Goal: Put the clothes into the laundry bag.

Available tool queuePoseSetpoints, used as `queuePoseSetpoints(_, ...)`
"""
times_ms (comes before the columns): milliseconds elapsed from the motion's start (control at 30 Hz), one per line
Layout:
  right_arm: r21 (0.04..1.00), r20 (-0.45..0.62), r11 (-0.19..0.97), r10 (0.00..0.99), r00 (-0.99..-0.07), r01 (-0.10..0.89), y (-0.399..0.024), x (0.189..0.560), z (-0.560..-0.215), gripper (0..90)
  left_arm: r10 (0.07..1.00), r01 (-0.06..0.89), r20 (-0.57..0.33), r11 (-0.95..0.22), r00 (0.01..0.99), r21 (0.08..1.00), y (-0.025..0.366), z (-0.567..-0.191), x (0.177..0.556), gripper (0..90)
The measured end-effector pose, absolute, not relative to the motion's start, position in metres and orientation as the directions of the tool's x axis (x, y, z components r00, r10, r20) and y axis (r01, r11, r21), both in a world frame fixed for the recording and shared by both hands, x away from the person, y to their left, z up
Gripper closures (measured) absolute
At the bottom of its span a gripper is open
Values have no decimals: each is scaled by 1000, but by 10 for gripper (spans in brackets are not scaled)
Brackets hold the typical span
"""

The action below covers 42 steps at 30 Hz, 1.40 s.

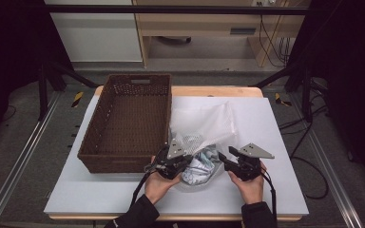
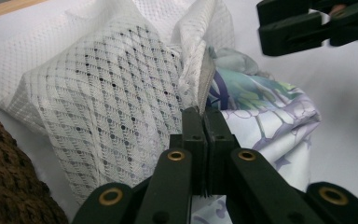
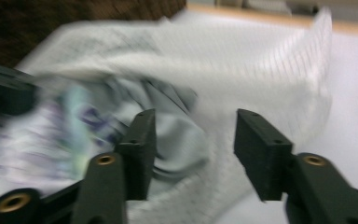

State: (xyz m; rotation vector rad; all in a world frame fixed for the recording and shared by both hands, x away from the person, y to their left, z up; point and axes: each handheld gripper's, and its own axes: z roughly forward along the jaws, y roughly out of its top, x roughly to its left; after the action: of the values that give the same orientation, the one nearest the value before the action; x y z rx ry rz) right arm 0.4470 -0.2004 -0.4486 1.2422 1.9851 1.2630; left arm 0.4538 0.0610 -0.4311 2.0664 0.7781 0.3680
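On the white desk (image 1: 275, 142), just right of the brown wicker basket (image 1: 128, 123), lies a white mesh laundry bag (image 1: 204, 121) with a floral printed cloth (image 1: 200, 167) bunched at its near, open end. At the bag's mouth, the left tongs (image 2: 204, 114) are pressed together on the bag's hemmed edge, pinching the mesh so it stands up from the desk, as the left gripper view shows. Just right of the cloth, the right tongs (image 3: 193, 149) stand apart with nothing clamped; their view is blurred, with grey-green cloth and mesh lying behind the gap between the jaws. In the high view the left tongs (image 1: 186, 156) and right tongs (image 1: 224, 159) sit near each other on either side of the cloth, each held by a hand near the desk's front edge.
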Motion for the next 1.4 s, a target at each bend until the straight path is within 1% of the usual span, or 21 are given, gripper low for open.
queuePoseSetpoints(67, 861, 67, 193, 875, -480, 471, -197, 456, -459, 423, 650, 389, -23, -425, 759, 817, 61, -432, 454, 885)
queuePoseSetpoints(167, 843, 61, 227, 860, -506, 488, -183, 467, -471, 434, 652, 386, -16, -428, 758, 817, 61, -431, 453, 885)
queuePoseSetpoints(200, 838, 62, 234, 857, -512, 492, -180, 470, -473, 480, 653, 385, -14, -429, 757, 817, 61, -431, 453, 885)
queuePoseSetpoints(267, 832, 109, 215, 841, -530, 512, -177, 476, -476, 620, 651, 384, -11, -434, 759, 815, 61, -431, 453, 885)
queuePoseSetpoints(300, 832, 109, 215, 841, -530, 512, -177, 476, -476, 620, 651, 384, -11, -434, 759, 815, 61, -431, 453, 885)
queuePoseSetpoints(367, 835, 117, 224, 820, -560, 502, -178, 476, -476, 816, 652, 386, -13, -432, 758, 815, 60, -430, 453, 885)
queuePoseSetpoints(400, 839, 114, 227, 816, -567, 495, -178, 474, -474, 831, 653, 386, -13, -431, 757, 815, 60, -428, 453, 885)
queuePoseSetpoints(500, 856, 127, 218, 791, -599, 469, -178, 468, -469, 842, 659, 391, -19, -423, 752, 818, 60, -426, 454, 885)
queuePoseSetpoints(533, 879, 123, 216, 757, -641, 424, -175, 459, -463, 844, 661, 392, -22, -417, 750, 820, 59, -424, 454, 885)
queuePoseSetpoints(633, 889, 127, 219, 724, -678, 401, -169, 450, -456, 844, 663, 386, -29, -398, 748, 832, 57, -413, 455, 885)
queuePoseSetpoints(767, 888, 69, 279, 706, -705, 366, -149, 447, -452, 844, 648, 354, -5, -410, 762, 841, 49, -399, 450, 886)
queuePoseSetpoints(867, 877, 71, 268, 749, -659, 399, -136, 465, -462, 845, 620, 341, 1, -432, 785, 835, 46, -398, 446, 887)
queuePoseSetpoints(933, 879, 75, 228, 801, -594, 419, -135, 474, -469, 847, 617, 343, -5, -430, 787, 835, 48, -400, 445, 887)
queuePoseSetpoints(967, 879, 75, 228, 801, -594, 419, -135, 474, -469, 847, 614, 347, -14, -427, 789, 835, 50, -402, 444, 887)
queuePoseSetpoints(1000, 879, 83, 183, 850, -520, 440, -137, 480, -474, 848, 615, 348, -11, -431, 788, 832, 52, -405, 443, 886)
queuePoseSetpoints(1033, 879, 83, 183, 850, -520, 440, -137, 480, -474, 848, 619, 352, -9, -435, 785, 829, 54, -408, 442, 886)
queuePoseSetpoints(1067, 883, 73, 172, 870, -488, 437, -137, 480, -475, 848, 622, 360, -14, -434, 783, 826, 57, -412, 443, 885)
queuePoseSetpoints(1167, 886, 30, 205, 871, -491, 417, -135, 477, -474, 837, 621, 387, -43, -431, 783, 815, 64, -423, 444, 884)
queuePoseSetpoints(1233, 888, 19, 238, 836, -548, 393, -141, 470, -468, 769, 626, 389, -43, -429, 779, 815, 66, -429, 443, 882)
queuePoseSetpoints(1367, 907, 52, 201, 820, -569, 371, -160, 462, -456, 747, 636, 384, -45, -406, 770, 829, 68, -428, 443, 882)
queuePoseSetpoints(1400, 911, 54, 184, 834, -550, 368, -173, 460, -450, 712, 638, 371, -27, -412, 770, 832, 67, -428, 442, 882)
